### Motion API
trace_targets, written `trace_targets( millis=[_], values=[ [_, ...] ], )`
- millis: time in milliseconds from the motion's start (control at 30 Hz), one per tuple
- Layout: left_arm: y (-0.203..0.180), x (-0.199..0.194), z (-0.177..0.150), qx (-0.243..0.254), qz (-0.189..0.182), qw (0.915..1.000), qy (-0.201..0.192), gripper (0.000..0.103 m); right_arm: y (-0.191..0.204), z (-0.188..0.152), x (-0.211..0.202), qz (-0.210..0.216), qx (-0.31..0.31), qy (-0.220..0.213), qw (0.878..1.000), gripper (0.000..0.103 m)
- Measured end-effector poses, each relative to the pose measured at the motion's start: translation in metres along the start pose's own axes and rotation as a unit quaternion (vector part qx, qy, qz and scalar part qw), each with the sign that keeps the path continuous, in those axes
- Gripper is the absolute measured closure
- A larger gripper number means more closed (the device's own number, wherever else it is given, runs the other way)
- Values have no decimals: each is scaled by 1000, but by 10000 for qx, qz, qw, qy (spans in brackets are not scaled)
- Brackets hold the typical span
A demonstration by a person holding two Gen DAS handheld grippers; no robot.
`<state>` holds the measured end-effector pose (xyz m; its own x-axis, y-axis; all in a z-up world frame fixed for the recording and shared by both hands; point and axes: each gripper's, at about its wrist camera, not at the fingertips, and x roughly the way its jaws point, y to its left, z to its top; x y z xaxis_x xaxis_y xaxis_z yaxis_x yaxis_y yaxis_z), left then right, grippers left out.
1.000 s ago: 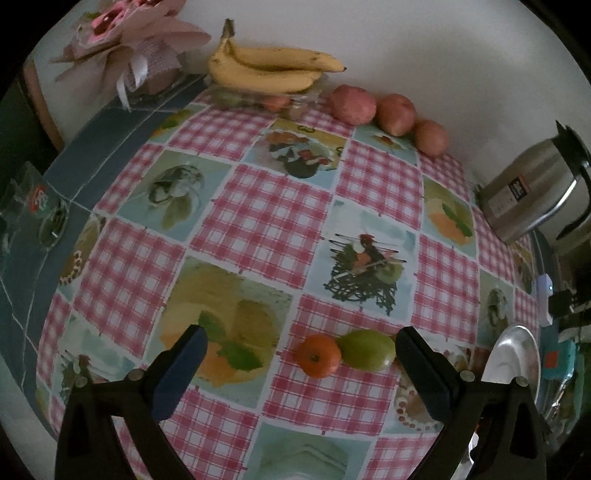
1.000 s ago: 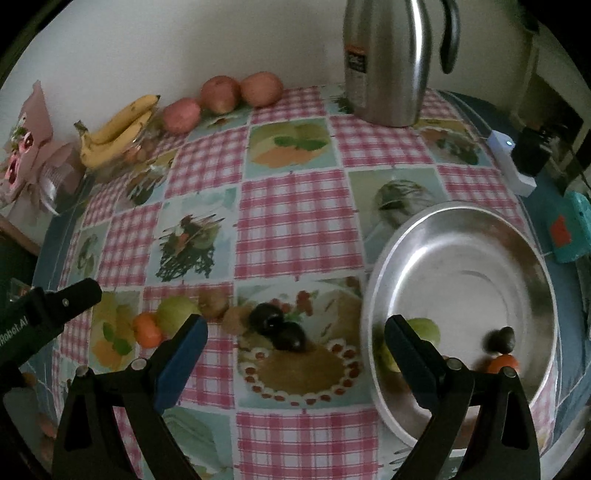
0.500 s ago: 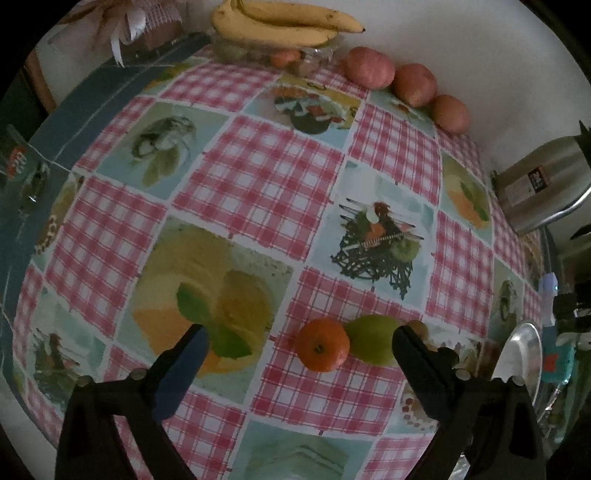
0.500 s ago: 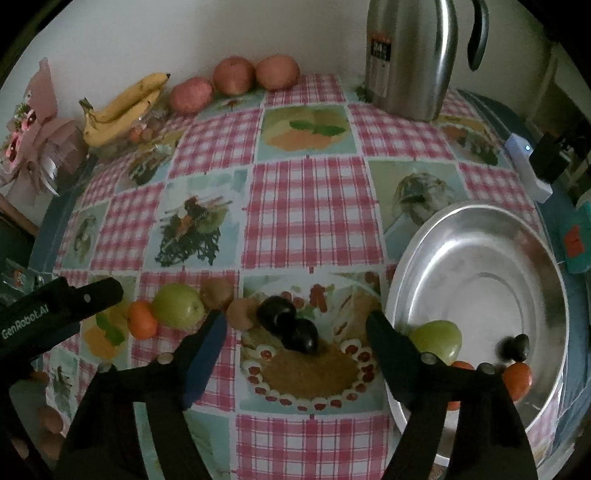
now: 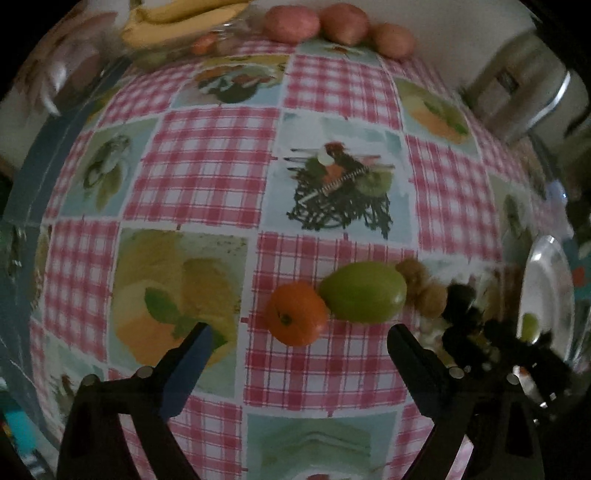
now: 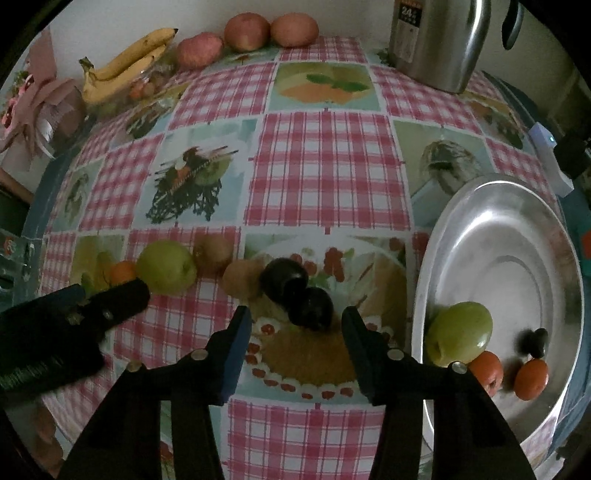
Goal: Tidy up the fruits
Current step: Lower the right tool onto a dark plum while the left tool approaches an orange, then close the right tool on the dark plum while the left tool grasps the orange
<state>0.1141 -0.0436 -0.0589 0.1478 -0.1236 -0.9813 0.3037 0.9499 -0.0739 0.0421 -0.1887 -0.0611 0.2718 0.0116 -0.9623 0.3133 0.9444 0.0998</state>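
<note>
1. Far left, back of the surface [image 6: 325,177]: pink paper decoration [image 6: 26,99], then bananas [image 6: 122,66] on a clear container, w/ three red apples [image 6: 245,31] along the wall beside them.
2. Left gripper [image 5: 297,334]: jaws wide apart, closing slightly, nothing between the pads. It points down over the orange [image 5: 295,314], which lies on the cloth just ahead of the gap.
3. Green fruit [image 5: 364,293] touches the orange's right side; two brown kiwis [image 6: 214,253] come next in the same row.
4. Right gripper [image 6: 295,319]: jaws closing, pads not pressing on anything. Two dark plums [image 6: 284,278] touch each other; the nearer one sits just ahead of the gap, w/ a kiwi right beside the far one.
5. Right: metal bowl [image 6: 517,229] holds a green fruit [image 6: 460,332], two oranges [image 6: 530,373] and a small dark fruit [image 6: 535,341]. Steel thermos [image 6: 443,40] stands behind it.
6. Vs. a sec ago: right gripper's jaws are much narrower and both grippers are lower, so the fruit row looks bigger. Left view now shows kiwis, plums and the other gripper at its right edge. Fruit hasn't moved.
</note>
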Motion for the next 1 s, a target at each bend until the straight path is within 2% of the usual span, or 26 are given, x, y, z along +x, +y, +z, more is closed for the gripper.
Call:
trace_targets(
  millis=[233,400,600,667,767,867,1000],
  values=[
    [-8,11,1,230,238,9994,53,9,-1,-2,10,-70,-74,176,9998,51],
    [-11,18,4,268,226,9994,39,12,-2,-3,13,-157,-100,186,9997,51],
    [-16,25,5,379,169,9991,121,28,-4,-1,15,-251,-30,124,9996,60],
    [-20,29,3,398,204,9989,160,45,-6,0,15,-260,1,109,9996,63],
    [-24,31,3,374,213,9989,175,59,-9,0,15,-231,48,104,9997,66],
    [-19,31,1,351,245,9990,150,65,-9,1,15,-203,47,98,9997,69],
    [-16,30,3,292,195,9993,146,66,-6,-1,14,-158,48,94,9998,74]
  ],
)
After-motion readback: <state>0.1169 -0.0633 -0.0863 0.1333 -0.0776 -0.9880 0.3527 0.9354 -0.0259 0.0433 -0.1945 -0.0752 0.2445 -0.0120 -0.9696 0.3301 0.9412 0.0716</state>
